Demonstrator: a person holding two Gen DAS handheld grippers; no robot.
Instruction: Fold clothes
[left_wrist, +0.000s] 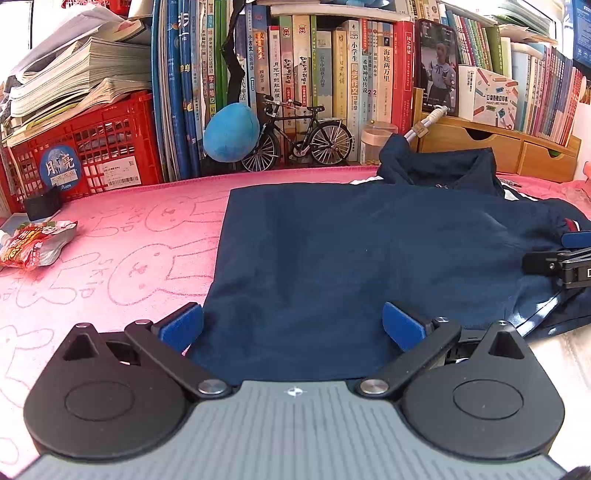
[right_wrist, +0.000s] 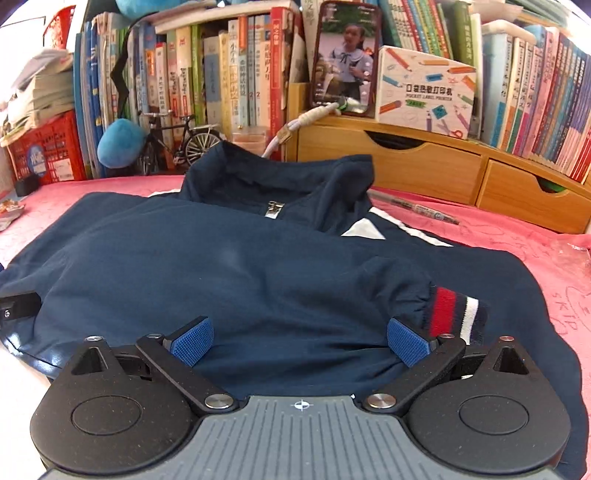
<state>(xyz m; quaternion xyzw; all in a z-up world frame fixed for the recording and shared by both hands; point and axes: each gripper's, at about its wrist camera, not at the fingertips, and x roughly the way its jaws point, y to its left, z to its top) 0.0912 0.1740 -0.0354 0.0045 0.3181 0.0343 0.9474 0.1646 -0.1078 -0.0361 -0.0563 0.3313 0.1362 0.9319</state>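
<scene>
Both my claws hang spread wide and hold nothing: my left claw (left_wrist: 291, 326) sits at the bottom of its frame over the near hem of the dark navy zip-up jacket (left_wrist: 332, 251), and my right claw (right_wrist: 301, 341) sits low in its own view beside the red, navy and white striped cuff (right_wrist: 456, 312). The jacket lies across the pink rabbit-print towel (left_wrist: 110, 258) on the table with the sleeves seemingly already turned in, so I judge the next move is to pinch the near hem with both claws and carry it up toward the collar (right_wrist: 280, 177) in mid-frame. My claw bodies hide the hem itself, so I cannot tell how many layers I would catch, and the jacket's right side runs out of the left view.
</scene>
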